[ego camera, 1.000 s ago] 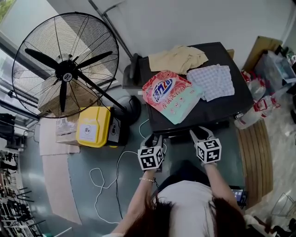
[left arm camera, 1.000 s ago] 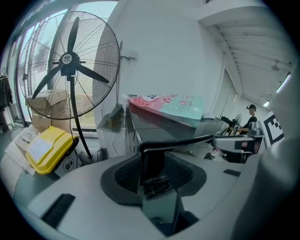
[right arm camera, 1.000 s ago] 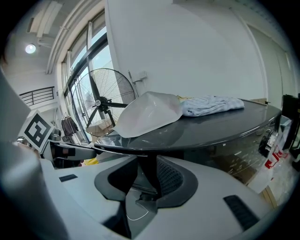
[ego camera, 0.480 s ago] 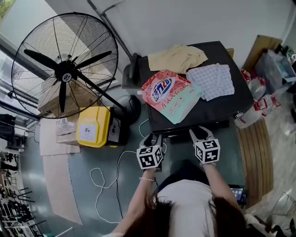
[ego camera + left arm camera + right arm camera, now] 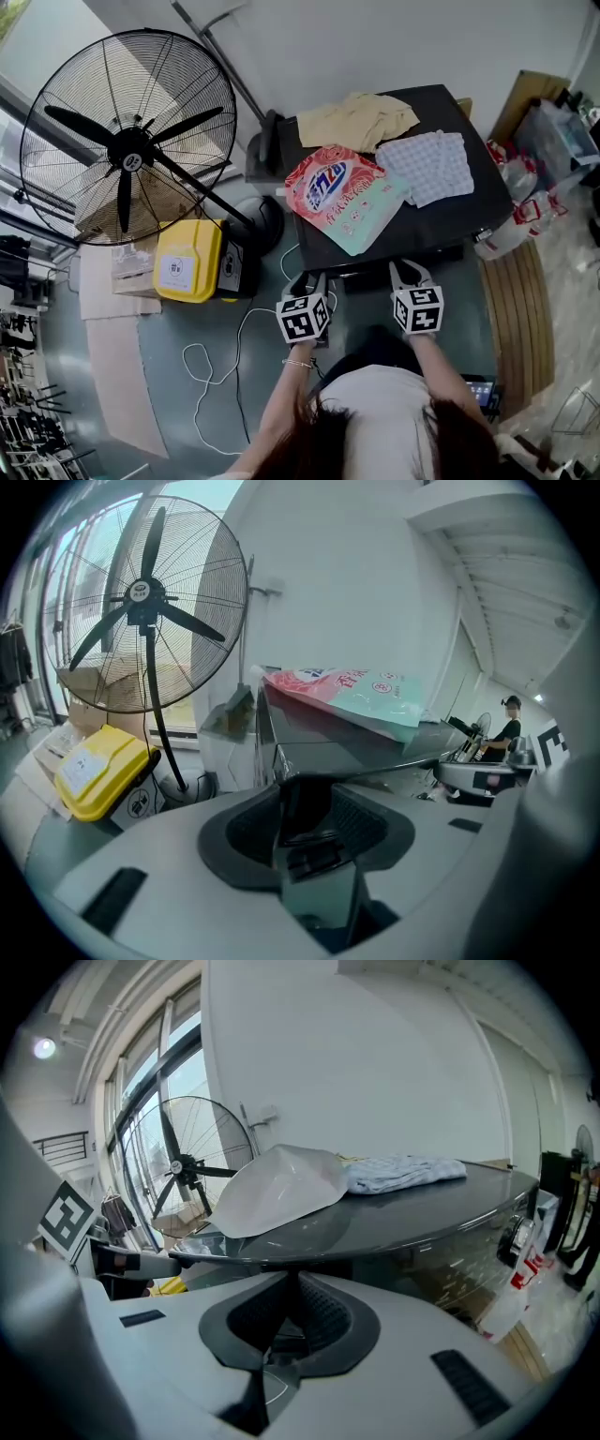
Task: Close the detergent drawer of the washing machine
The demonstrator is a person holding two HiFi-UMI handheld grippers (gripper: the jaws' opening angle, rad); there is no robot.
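Observation:
The dark washing machine (image 5: 450, 220) stands in front of me. A short dark block (image 5: 367, 278), which looks like the detergent drawer, juts from its front between my two grippers. My left gripper (image 5: 310, 277) is open at the machine's front left corner (image 5: 272, 752), and that corner shows between the wide pads (image 5: 246, 829). My right gripper (image 5: 410, 269) sits against the front edge just right of the block. Its jaws have just been closing and are down to a sliver (image 5: 291, 1288), with nothing visibly between them.
A pink and teal detergent bag (image 5: 342, 192), a beige garment (image 5: 361, 117) and a checked cloth (image 5: 431, 164) lie on the machine's top. A big floor fan (image 5: 131, 141), a yellow box (image 5: 187, 258) and a white cable (image 5: 216, 356) are at the left. Bags and bottles (image 5: 525, 187) crowd the right.
The right gripper's fingers have drawn together from wide apart to nearly touching. Both grippers stay where they were at the machine's front. The left jaws remain wide.

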